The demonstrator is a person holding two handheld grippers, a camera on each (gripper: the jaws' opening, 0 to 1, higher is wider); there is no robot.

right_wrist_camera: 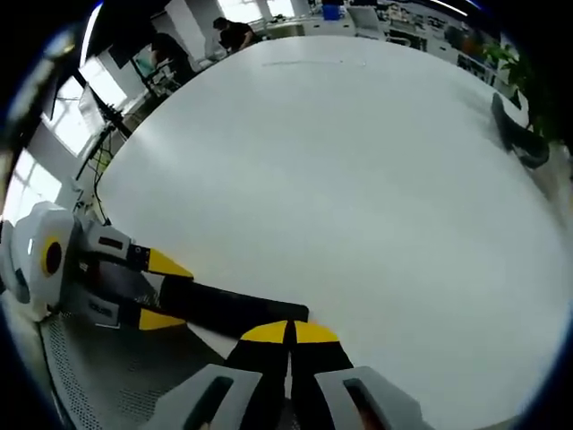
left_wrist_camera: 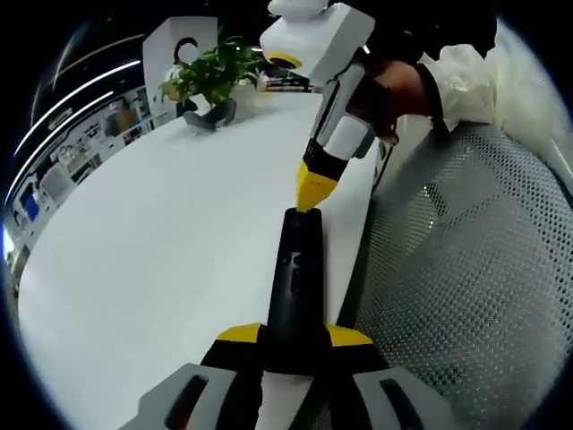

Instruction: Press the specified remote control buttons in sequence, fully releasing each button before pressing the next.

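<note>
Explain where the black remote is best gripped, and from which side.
Grip the remote across its narrow width at the near end, approaching along its length from the table edge, as the left hand-held gripper does. That leaves the buttons exposed for the right hand-held gripper.

Matt plastics on a smooth white table

The remote control [left_wrist_camera: 295, 291] is black plastic with a faint satin sheen, lying on the table [left_wrist_camera: 161, 269], whose white top looks smooth and matt. Beside the table, the chair [left_wrist_camera: 466, 296] is grey perforated mesh. The left gripper [left_wrist_camera: 295, 336] and right gripper [left_wrist_camera: 310, 193] have glossy yellow tips on matt black and grey-white plastic. At the table's far end, the plant [left_wrist_camera: 210, 72] has leafy foliage.
</note>
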